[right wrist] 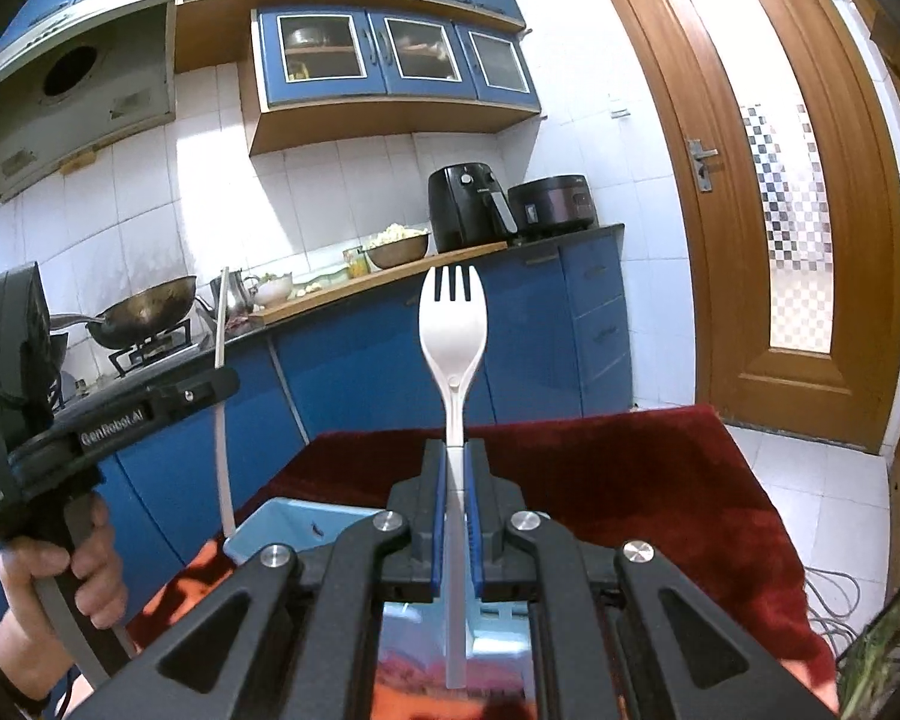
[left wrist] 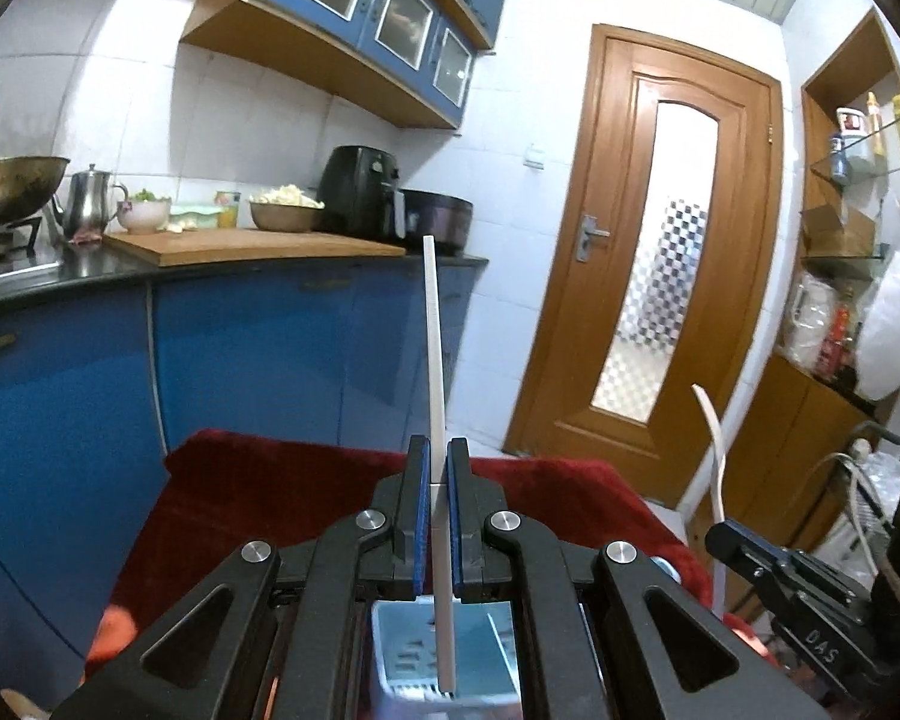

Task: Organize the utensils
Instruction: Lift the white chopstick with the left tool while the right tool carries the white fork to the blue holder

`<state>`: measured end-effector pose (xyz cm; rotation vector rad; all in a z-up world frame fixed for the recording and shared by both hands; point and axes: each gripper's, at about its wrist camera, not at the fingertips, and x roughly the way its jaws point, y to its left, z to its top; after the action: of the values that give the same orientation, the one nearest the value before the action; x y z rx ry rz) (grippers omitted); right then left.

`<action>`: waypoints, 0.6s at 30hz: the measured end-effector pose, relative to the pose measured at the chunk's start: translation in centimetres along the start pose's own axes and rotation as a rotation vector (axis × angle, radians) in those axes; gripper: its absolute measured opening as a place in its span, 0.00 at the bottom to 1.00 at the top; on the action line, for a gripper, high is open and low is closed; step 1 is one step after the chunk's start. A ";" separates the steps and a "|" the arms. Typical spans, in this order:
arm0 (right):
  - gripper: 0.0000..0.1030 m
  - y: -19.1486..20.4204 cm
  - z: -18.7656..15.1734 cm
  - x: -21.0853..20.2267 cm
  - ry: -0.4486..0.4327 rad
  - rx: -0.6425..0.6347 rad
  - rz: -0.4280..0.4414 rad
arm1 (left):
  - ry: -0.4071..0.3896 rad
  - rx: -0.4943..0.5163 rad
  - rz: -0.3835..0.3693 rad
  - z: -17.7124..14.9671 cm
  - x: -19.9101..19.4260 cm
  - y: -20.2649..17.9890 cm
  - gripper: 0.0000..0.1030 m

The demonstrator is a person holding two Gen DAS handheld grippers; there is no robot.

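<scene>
Utensils are both up in the air: right gripper (right wrist: 456, 468) clamps the white spork (right wrist: 453, 324), left gripper (left wrist: 439, 468) pinches a flat white utensil (left wrist: 433, 348), both upright, probably for dropping handle-first into the blue bin (right wrist: 282, 519) just below.

"GenRobot.AI" is printed in white on the black body of the left tool (right wrist: 216, 384); "DAS" is read on the right tool (left wrist: 727, 540).

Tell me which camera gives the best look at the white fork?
The right wrist view. There the white fork faces the lens, tines up, clamped in the right gripper above the red cloth. The left wrist view shows only its thin curved edge at the right, so you couldn't tell it's a fork.
</scene>
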<state>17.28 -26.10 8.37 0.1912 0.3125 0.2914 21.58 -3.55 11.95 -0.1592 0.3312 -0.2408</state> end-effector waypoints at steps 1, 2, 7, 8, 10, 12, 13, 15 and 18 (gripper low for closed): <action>0.07 -0.1 -0.1 0.4 -0.004 0.001 0.003 | -0.005 0.003 0.007 -0.2 0.5 0.2 0.05; 0.07 -0.2 -0.3 0.8 -0.009 0.006 0.006 | -0.009 0.005 0.013 -0.5 0.7 0.2 0.05; 0.07 -0.4 -1.4 2.2 -0.028 0.007 0.016 | -0.030 0.009 0.033 -2.6 1.9 0.6 0.05; 0.07 -0.2 -1.6 2.4 -0.030 0.001 0.017 | -0.037 0.018 0.036 -3.1 2.0 0.6 0.05; 0.07 -0.1 -2.1 3.0 -0.028 -0.010 0.024 | -0.041 0.034 0.038 -3.8 2.2 0.4 0.05; 0.07 -0.3 -2.7 3.4 -0.017 -0.003 0.037 | -0.033 0.043 0.029 -4.4 2.5 0.3 0.05; 0.07 -0.3 -2.9 3.4 -0.015 -0.003 0.040 | -0.023 0.042 0.022 -4.9 2.7 0.3 0.05; 0.07 -0.2 -3.3 3.4 -0.007 -0.017 0.043 | -0.014 0.039 0.014 -5.3 2.7 0.4 0.05; 0.08 -0.2 -3.7 3.2 0.017 -0.027 0.052 | 0.000 0.038 0.000 -5.6 2.9 0.5 0.05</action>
<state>19.07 -24.80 4.01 0.1704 0.3207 0.3484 22.46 -4.48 5.77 -0.1220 0.3270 -0.2465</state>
